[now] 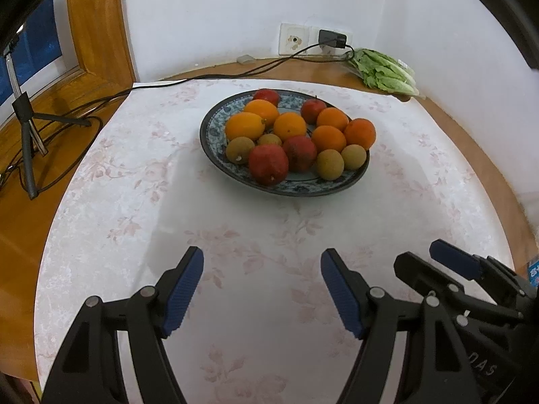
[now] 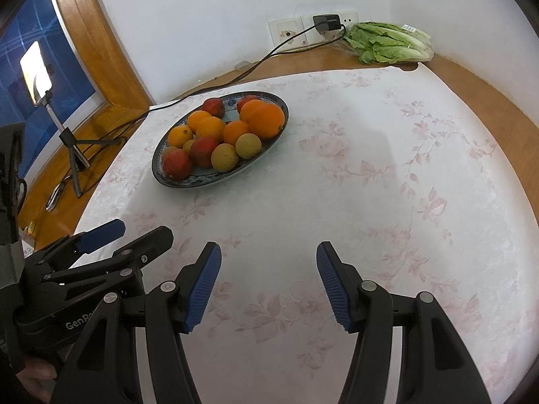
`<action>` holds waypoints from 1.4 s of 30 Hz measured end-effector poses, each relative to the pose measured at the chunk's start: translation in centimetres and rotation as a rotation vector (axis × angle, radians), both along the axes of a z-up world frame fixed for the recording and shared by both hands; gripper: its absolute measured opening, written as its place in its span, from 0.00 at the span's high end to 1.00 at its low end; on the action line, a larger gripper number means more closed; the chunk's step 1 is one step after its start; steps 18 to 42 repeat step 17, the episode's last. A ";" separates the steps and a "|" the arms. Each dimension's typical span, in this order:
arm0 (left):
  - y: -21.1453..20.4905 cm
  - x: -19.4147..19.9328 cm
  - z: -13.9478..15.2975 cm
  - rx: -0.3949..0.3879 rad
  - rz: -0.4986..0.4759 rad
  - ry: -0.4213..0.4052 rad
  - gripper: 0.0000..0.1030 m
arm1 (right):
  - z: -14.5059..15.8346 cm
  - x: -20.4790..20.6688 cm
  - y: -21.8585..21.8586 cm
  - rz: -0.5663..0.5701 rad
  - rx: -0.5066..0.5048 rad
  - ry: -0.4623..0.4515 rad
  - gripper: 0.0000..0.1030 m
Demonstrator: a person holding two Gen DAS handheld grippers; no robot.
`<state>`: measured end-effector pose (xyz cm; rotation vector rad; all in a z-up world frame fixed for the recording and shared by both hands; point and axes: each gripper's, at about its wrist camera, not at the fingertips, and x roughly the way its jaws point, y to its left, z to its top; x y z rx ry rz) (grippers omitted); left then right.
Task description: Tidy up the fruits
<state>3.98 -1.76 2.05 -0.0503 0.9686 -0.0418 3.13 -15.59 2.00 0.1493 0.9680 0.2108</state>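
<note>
- One patterned plate (image 1: pixel 209 124) with a blue floral rim stands on the desk (image 1: pixel 235 235), on its far half; it holds all the fruit in view.
- Six oranges (image 1: pixel 289 126) fill the middle and back of the plate, packed close together and touching.
- Four dark red fruits, apple-like, are on the plate: two at the front, the nearer one (image 1: pixel 268 164) by the front rim, and two at the back edge.
- Four small brownish-green round fruits (image 1: pixel 329 165) sit along the front of the pile; their kind cannot be told.
- In the right wrist view the same plate (image 2: pixel 161 175) lies up and to the left, with one large orange (image 2: pixel 262 118) at its right side.
- The left gripper (image 1: pixel 262 291) hovers over bare cloth, near the desk's close edge and well apart from the plate; its blue-padded fingers (image 1: pixel 183 291) stand apart with nothing between them.
- The right gripper (image 2: pixel 268 286) hovers just beside it, its fingers (image 2: pixel 202 286) likewise apart and empty.
- The desk is round, of wood, under a white cloth (image 2: pixel 370 202) printed with faint pink flowers.
- A bagged head of romaine lettuce (image 2: pixel 390 42) lies at the far edge against the white wall.
- A black charger (image 2: pixel 326 22) sits in a wall socket; its cable (image 1: pixel 235 73) runs leftward across the desk's far edge.
- A small tripod (image 1: pixel 27 134) stands on the wooden sill at left, carrying a lit panel (image 2: pixel 35 74) before a dark window.
</note>
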 end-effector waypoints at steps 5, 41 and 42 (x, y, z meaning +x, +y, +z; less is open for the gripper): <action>0.0 0.1 -0.2 0.003 0.000 0.004 0.26 | -0.2 0.2 0.0 -0.002 -0.003 0.006 0.41; 0.0 0.2 -0.2 0.015 -0.004 0.002 0.27 | -0.1 0.2 0.2 -0.001 -0.010 0.000 0.41; 0.0 0.2 -0.2 0.015 -0.004 0.002 0.27 | -0.1 0.2 0.2 -0.001 -0.010 0.000 0.41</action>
